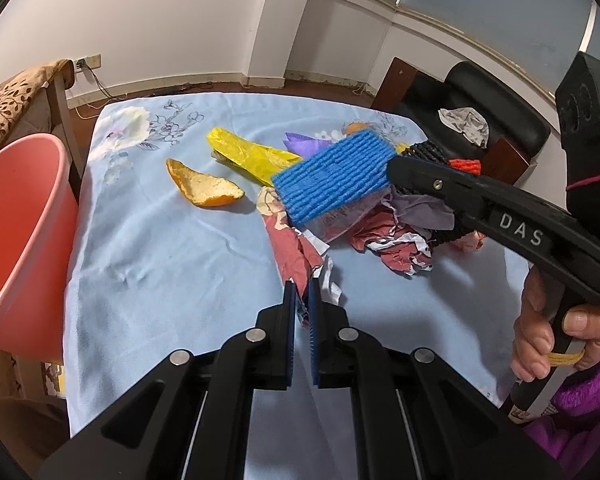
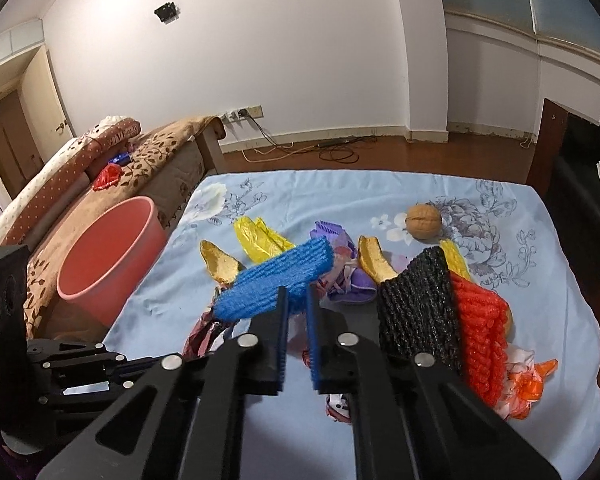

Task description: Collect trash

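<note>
My right gripper (image 2: 297,294) is shut on a blue foam net (image 2: 276,280) and holds it above the trash pile; it also shows in the left wrist view (image 1: 332,174). My left gripper (image 1: 303,292) is shut on a crumpled red floral wrapper (image 1: 290,246) that trails back to the pile. A pink bin (image 1: 20,240) stands off the table's left edge and shows in the right wrist view (image 2: 108,256) too. Orange peel (image 1: 204,186), a yellow bag (image 1: 252,156), black foam net (image 2: 418,304) and red foam net (image 2: 482,336) lie on the blue cloth (image 1: 160,264).
A walnut (image 2: 423,221) sits at the far side of the table. A second peel (image 2: 370,258) and purple scraps (image 2: 352,288) lie mid-table. A sofa with a brown cover (image 2: 140,168) stands behind the bin. A black chair (image 1: 480,120) stands at the right.
</note>
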Available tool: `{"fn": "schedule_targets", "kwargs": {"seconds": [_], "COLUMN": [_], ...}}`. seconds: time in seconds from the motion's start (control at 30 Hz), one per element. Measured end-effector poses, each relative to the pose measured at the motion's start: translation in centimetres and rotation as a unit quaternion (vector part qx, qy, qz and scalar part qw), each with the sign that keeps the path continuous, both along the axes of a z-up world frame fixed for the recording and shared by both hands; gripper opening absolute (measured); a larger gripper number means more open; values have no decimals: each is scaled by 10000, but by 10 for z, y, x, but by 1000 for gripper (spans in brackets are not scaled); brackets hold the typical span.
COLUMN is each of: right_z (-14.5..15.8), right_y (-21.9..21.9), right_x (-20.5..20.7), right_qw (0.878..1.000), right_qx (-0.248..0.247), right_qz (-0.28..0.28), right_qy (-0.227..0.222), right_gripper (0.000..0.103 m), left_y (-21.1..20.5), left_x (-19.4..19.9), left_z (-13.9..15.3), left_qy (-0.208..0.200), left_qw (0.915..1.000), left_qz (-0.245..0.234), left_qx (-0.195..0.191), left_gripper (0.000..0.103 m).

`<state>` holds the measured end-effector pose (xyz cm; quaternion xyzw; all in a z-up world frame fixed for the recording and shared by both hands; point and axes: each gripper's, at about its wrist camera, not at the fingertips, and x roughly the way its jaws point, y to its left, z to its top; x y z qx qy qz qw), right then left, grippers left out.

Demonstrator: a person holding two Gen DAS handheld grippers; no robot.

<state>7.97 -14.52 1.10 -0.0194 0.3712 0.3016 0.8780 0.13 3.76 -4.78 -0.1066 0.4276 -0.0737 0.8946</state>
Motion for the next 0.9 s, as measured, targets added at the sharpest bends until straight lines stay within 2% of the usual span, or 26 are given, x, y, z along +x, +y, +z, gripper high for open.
{"fn": "schedule_targets", "kwargs": {"seconds": [0.27, 0.47, 0.67, 0.9], "right_z": [27, 53, 73, 85], "right_y": [-1, 14, 49, 111], "right_x": [-6, -9, -13, -20], "right_qw": [9993, 9975, 9940, 9877], "right_qx": [165, 292, 402, 433], "right_qz": [26, 217, 578, 1141], "right_qy": [-337, -611, -835, -983], "right_gripper": [6, 6, 6, 6], "left_y": [9, 31, 70, 115], "left_x": [-3, -10, -26, -43], "left_z": [9, 32, 58, 65], "left_qy": [-191, -570, -984, -1078], "left_qw": [9994, 9958, 9847, 9660], "left_qz": [265, 684, 1396, 2279], "left_qx": [100, 200, 335, 568], "left_gripper": [6, 6, 6, 6]}}
